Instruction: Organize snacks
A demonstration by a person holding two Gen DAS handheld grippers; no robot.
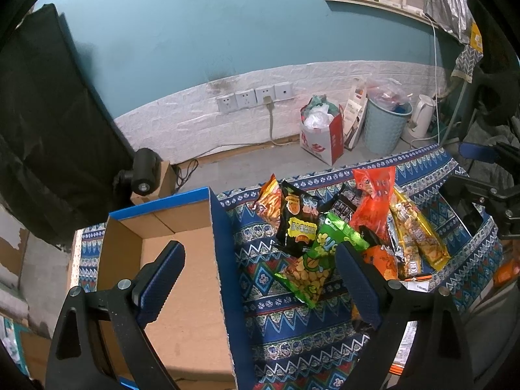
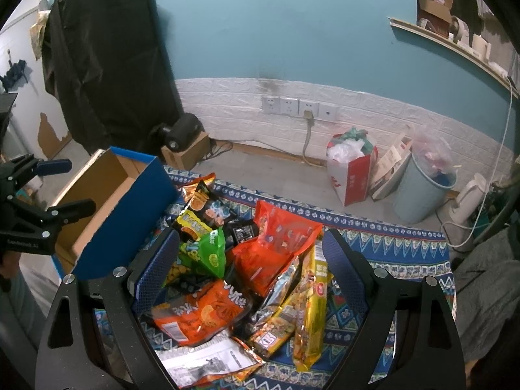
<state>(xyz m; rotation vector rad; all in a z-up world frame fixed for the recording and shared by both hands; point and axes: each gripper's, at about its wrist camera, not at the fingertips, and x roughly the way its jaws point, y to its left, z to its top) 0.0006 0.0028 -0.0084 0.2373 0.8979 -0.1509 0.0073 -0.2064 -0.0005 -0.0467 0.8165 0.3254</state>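
A pile of snack bags lies on a blue patterned cloth: a green bag, a black bag, a red bag and yellow bags. An open cardboard box with blue outer walls stands left of the pile and holds nothing I can see. My left gripper is open and empty, straddling the box's right wall. My right gripper is open and empty above the pile, with the green bag, red bag and orange bag between its fingers. The left gripper also shows at the left edge.
Past the cloth on the floor stand a red and white paper bag, a blue bin and a white kettle. A black camera sits on a small box by the wall. A black cloth covers something tall at left.
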